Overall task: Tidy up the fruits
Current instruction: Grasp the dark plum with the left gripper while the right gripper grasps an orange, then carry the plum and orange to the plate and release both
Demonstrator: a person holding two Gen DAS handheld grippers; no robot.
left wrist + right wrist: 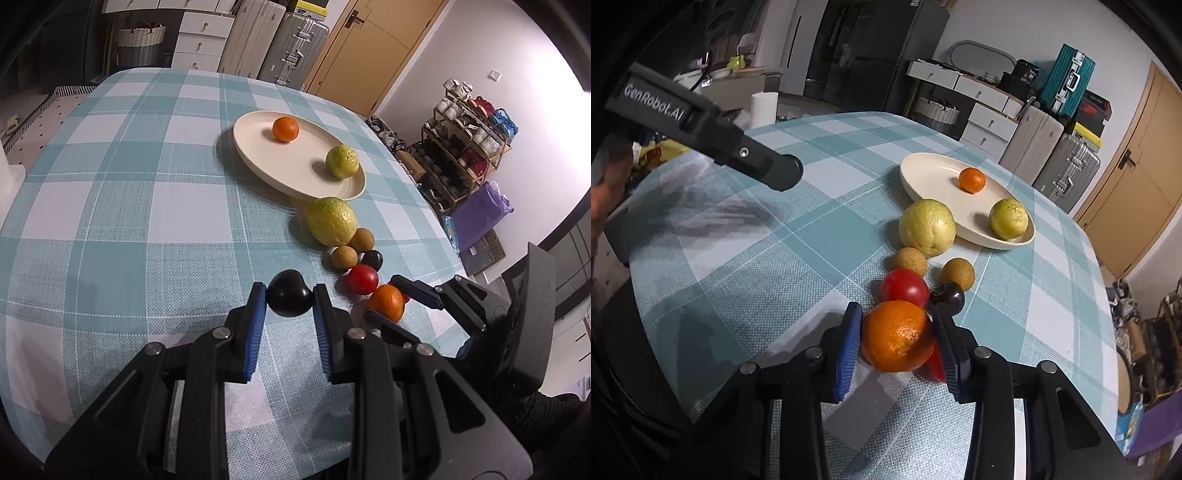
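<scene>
My left tongs (290, 301) were clamped on a dark plum (289, 297), pads touching both sides, fruit right at the tips over the worktop (129, 221). My right tongs (897, 341) were closed around the orange (897, 339), both blue pads against its skin, so gripping it. A red fruit (936, 363) sat wedged just under the right-hand pad (risk of dragging it along, I judged). The plate (923, 173) was farther back, well apart from both tongs, already holding a small orange (972, 180) and a green citrus (1008, 218). The big yellow-green fruit (927, 227) touched the plate's near rim; two brown longans (910, 260), a tomato (904, 288) and another dark plum (948, 295) were clustered between. Best move, I reckoned: lift the orange straight up first to clear the neighbours, then carry it over the big fruit and set it low on bare plate so it wouldn't roll.
</scene>
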